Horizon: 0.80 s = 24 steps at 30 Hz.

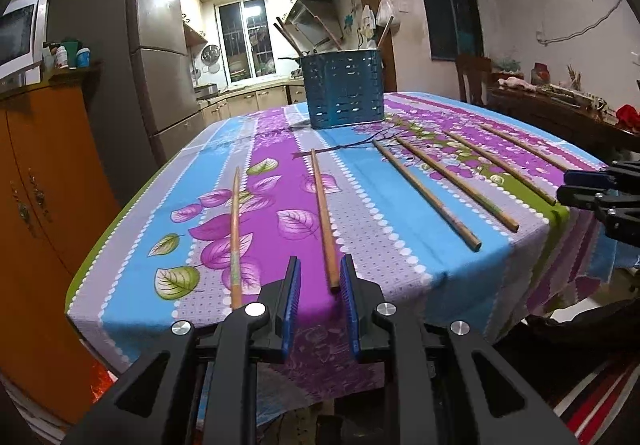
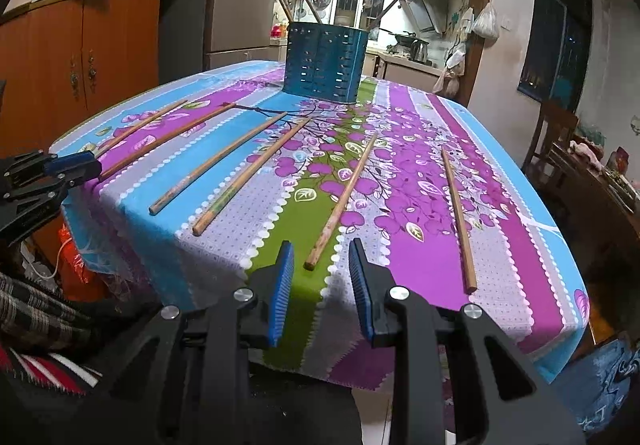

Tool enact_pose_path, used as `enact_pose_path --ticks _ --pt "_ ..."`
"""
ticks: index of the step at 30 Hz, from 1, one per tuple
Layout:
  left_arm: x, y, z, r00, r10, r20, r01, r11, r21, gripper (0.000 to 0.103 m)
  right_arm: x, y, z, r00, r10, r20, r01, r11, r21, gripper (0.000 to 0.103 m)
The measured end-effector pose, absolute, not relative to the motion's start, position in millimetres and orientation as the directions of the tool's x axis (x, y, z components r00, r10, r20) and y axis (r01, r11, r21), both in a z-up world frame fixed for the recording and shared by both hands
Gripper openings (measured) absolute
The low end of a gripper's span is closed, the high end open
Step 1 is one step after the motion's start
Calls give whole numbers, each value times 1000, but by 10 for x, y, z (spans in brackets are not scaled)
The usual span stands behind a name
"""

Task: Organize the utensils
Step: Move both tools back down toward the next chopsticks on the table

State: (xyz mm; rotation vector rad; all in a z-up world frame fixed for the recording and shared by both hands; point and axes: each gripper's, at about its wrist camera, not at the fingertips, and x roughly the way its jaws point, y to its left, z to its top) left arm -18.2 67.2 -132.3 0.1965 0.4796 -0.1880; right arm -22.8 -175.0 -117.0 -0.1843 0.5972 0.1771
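Standing upright on the floral tablecloth, blue perforated holder with chopsticks inside, both grippers narrowly parted, empty

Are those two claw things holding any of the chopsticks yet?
No. The left gripper and right gripper are both open and empty, each lined up with a chopstick's near end on the table.

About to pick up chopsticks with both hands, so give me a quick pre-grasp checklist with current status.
1. Left gripper lined up with a chopstick: ok, its near end lies between the open jaws.
2. Right gripper lined up with a chopstick: ok, end just ahead of the gap.
3. Nothing gripped yet: ok.
4. Neighbouring chopsticks apart from the targets: ok.
5. Blue holder upright: ok.
6. Room left inside holder: cannot tell.
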Motion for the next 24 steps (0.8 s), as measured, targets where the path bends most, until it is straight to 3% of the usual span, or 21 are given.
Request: enact_pose_path --ticks 15,19,24 --pt "-100 585 -1462 885 -108 -452 211 960 184 22 -178 -1703 -1260 814 66 -577 -167 978 -125 27" --pt "-111 623 -1476 887 -117 -446 199 970 140 22 -170 -1698 -1271 819 54 -571 -147 982 -118 27" --pt "-117 650 -1483 888 -125 -442 191 976 106 21 -140 -1693 -1283 819 72 -570 -149 985 -91 16"
